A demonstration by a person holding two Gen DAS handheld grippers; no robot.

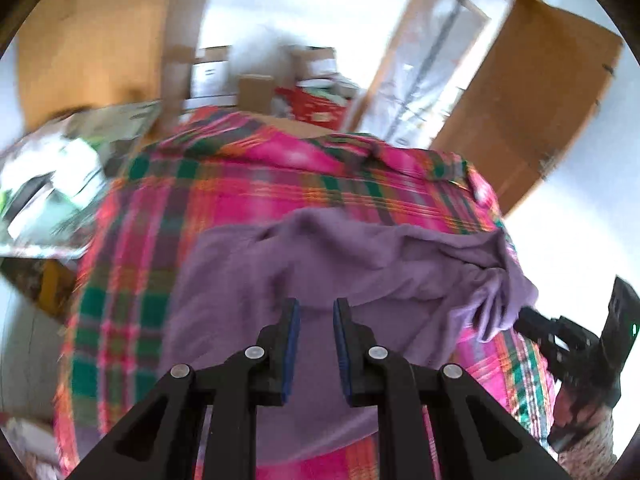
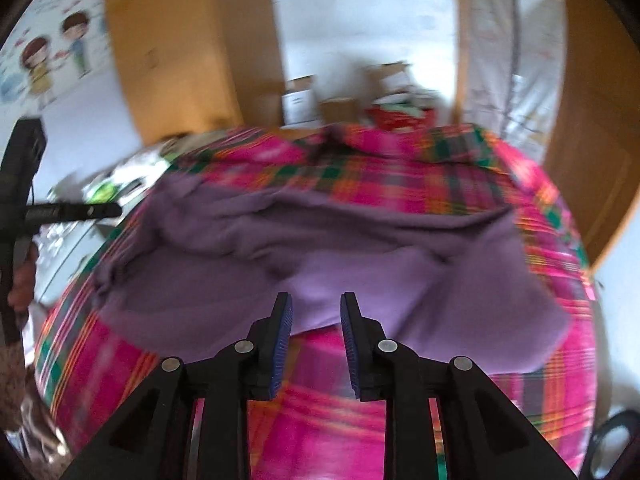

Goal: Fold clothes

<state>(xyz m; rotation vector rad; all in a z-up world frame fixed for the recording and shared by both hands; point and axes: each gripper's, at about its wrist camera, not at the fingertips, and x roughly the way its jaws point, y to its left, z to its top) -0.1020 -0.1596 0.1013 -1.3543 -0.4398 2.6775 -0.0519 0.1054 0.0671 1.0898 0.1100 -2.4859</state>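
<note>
The soft purple knit garment [image 2: 320, 256] lies rumpled mid-frame on the pink plaid blanket [image 2: 360, 432]. Both the left gripper [image 1: 316, 312] and right gripper [image 2: 316, 308] hover released, empty. It looks light and floppy, so pinch its corners.

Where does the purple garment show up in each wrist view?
Left wrist view: the purple garment fills the lower centre, beyond the open left tongs, its bunched end reaching right to the other tool.
Right wrist view: it spreads across the middle, its near edge just past the open right tongs.
Shared landmark: the pink plaid blanket under it in both.
</note>
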